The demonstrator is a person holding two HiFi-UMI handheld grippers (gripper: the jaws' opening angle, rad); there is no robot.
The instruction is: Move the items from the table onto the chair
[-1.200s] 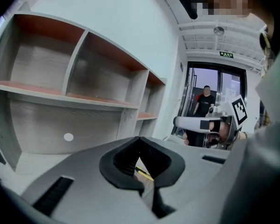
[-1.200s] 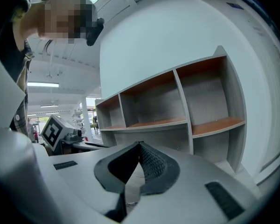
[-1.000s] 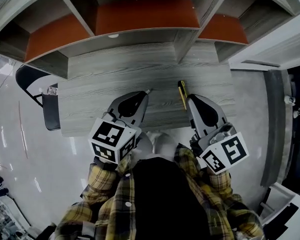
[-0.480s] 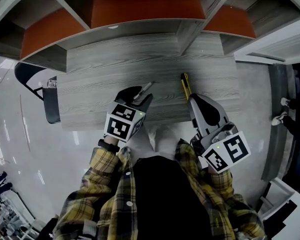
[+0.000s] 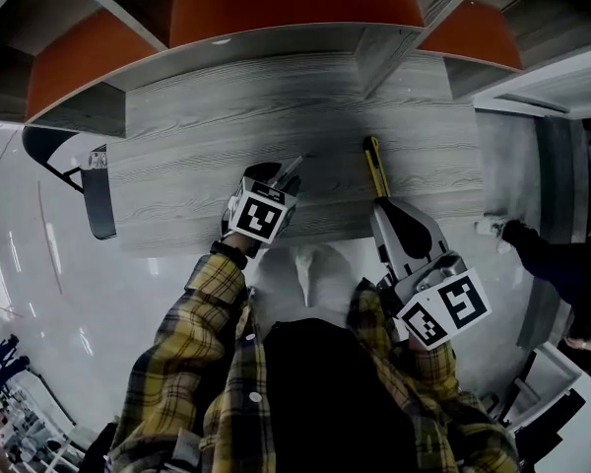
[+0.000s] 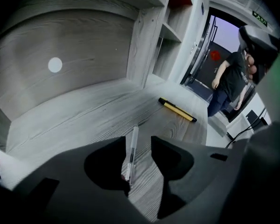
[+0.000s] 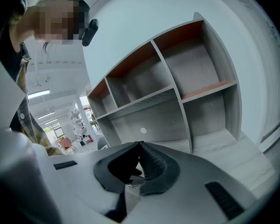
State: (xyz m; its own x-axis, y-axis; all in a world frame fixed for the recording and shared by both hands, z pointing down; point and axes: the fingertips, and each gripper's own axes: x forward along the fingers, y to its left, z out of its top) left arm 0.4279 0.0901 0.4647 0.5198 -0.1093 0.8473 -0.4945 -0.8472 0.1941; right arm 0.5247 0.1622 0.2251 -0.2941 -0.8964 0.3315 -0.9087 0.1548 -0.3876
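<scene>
A clear pen (image 5: 289, 172) lies on the grey wooden table (image 5: 197, 146). My left gripper (image 5: 274, 179) is lowered over its near end. In the left gripper view the pen (image 6: 131, 150) lies between the spread fingers of that gripper (image 6: 139, 141), which is open and does not press on it. A yellow and black tool (image 5: 376, 165) (image 6: 177, 110) lies to the right of the pen. Behind it, at the table's front edge, my right gripper (image 5: 389, 213) (image 7: 139, 144) is shut and empty. The black chair (image 5: 98, 210) stands at the table's left end.
A shelf unit (image 5: 276, 18) with orange backs rises behind the table, also seen in the right gripper view (image 7: 177, 78). A small clear object (image 5: 98, 159) rests on the chair. A person's dark sleeve (image 5: 547, 249) reaches in at the right; a person (image 6: 228, 80) stands by the doorway.
My left gripper has moved forward over the pen and its jaws have opened round it. The right gripper has stayed in place. A person's arm has come into view at the right.
</scene>
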